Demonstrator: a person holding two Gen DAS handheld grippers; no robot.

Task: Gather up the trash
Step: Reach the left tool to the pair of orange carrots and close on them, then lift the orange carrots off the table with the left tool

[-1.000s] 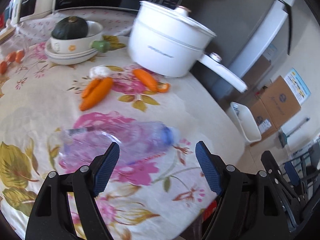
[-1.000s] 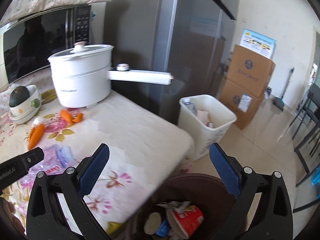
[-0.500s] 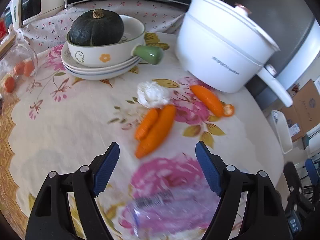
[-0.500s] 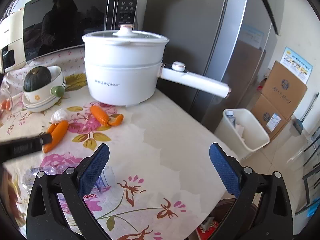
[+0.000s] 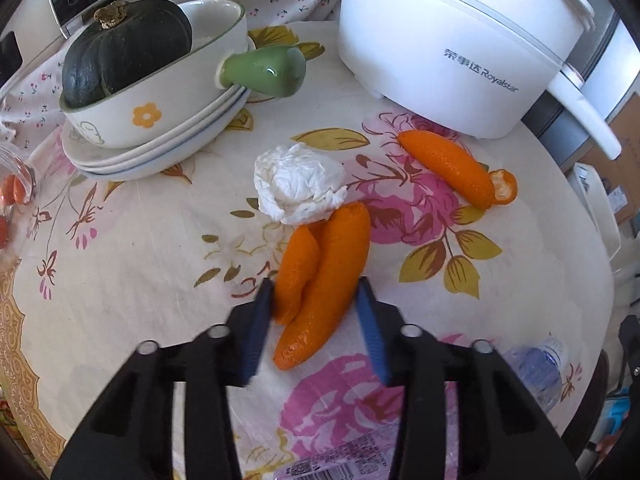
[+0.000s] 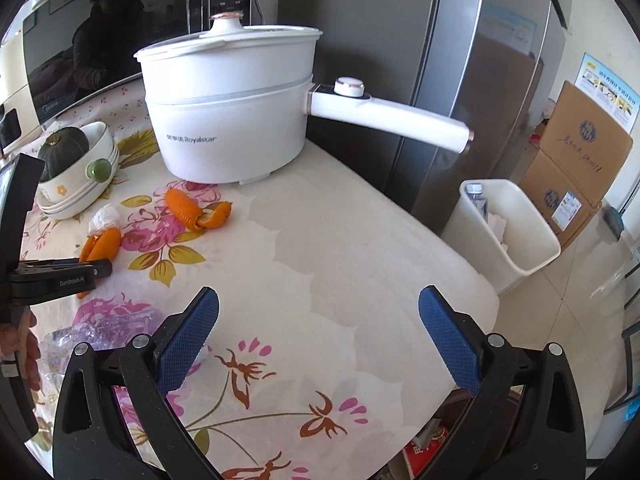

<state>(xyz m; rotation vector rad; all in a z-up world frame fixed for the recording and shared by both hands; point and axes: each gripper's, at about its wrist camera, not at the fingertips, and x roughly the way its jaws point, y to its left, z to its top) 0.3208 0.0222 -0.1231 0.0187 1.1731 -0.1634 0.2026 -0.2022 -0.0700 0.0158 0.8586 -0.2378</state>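
Observation:
Two orange peels (image 5: 320,276) lie together on the flowered tablecloth (image 5: 132,264), with a crumpled white tissue (image 5: 298,186) just beyond them. My left gripper (image 5: 314,312) straddles the near ends of the peels, its jaws half closed around them; it also shows in the right wrist view (image 6: 60,276). Another orange peel (image 5: 452,168) lies near the white pot. A crushed clear plastic bottle (image 6: 104,332) lies on the table by my right gripper (image 6: 316,340), which is open and empty above the table's edge.
A white Royalstar pot (image 6: 236,112) with a long handle stands at the back. A bowl with a dark green squash (image 5: 120,52) sits on stacked plates. A white bin (image 6: 516,224) and cardboard boxes (image 6: 576,164) stand on the floor. A brown trash bin (image 6: 432,440) sits below the table edge.
My left gripper moved forward past the bottle to the two peels and narrowed its jaws around them. My right gripper swung from over the brown bin toward the table.

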